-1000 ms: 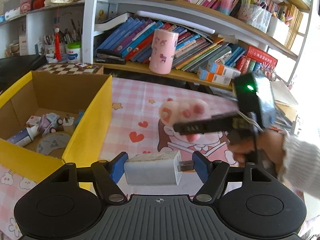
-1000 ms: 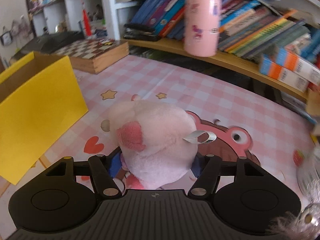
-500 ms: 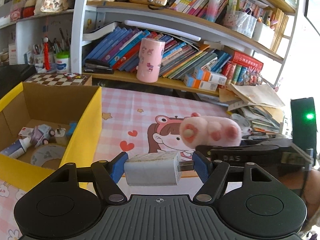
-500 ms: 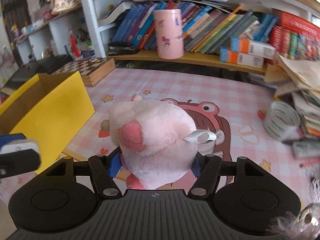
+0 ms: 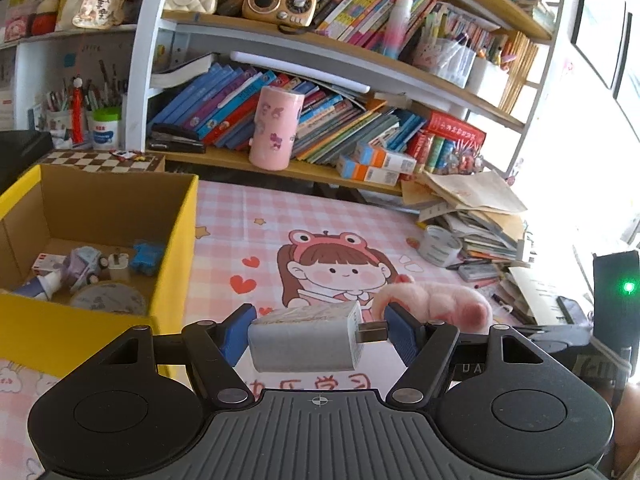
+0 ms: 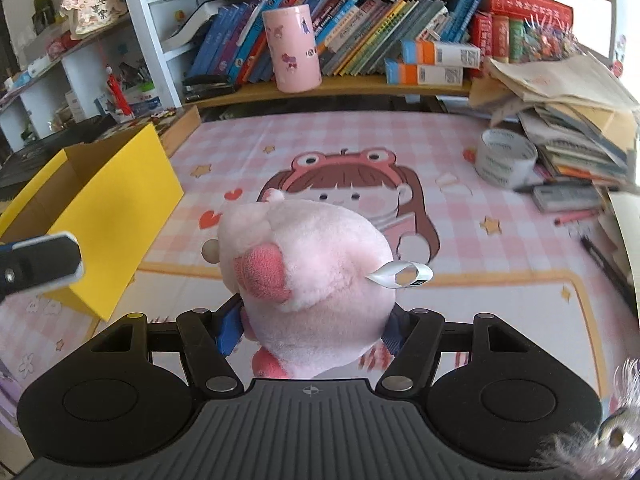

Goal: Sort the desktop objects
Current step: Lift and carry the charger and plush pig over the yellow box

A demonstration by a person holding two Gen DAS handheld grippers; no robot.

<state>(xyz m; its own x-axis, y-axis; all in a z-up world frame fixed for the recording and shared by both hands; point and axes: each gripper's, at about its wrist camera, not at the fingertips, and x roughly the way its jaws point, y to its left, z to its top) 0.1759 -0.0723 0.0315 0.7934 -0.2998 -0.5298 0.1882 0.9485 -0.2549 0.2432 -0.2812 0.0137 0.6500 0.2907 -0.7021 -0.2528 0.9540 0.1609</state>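
- Desktop objects are what you are sorting, and you carry two now: the pink plush toy (image 6: 316, 280) clamped in your right claw (image 6: 310, 326), and the white charger (image 5: 306, 338) clamped in your left claw (image 5: 318, 330), both held above the worktop (image 6: 460, 216).
- Yellow box (image 5: 176, 240), at about 9 o'clock in the left wrist view, looks like the destination; it already holds small items, among them a roll of tape (image 5: 108, 300) and a white plug (image 5: 119, 262). Its near wall stands tall, so a low approach could catch the rim and shove the box.
- Plush is bulky and soft. It bulges well beyond the blue pads, so it could sag or twist out if you ease the squeeze early. It also blocks much of your right wrist view, which makes aiming harder.
- Your two claws sit close side by side; swinging both toward the box at once risks a knock.
- Charger is smooth and gripped end to end, with the metal connector (image 5: 372, 331) against the right pad (image 5: 402, 336). That small contact could let it pivot and drop.
- Worktop wears a pink checked mat with a cartoon girl. A loose tape roll (image 6: 506, 158) and a slumping paper stack (image 6: 560, 120) lie at 2 o'clock in the right wrist view, and bookshelves crowd the back.
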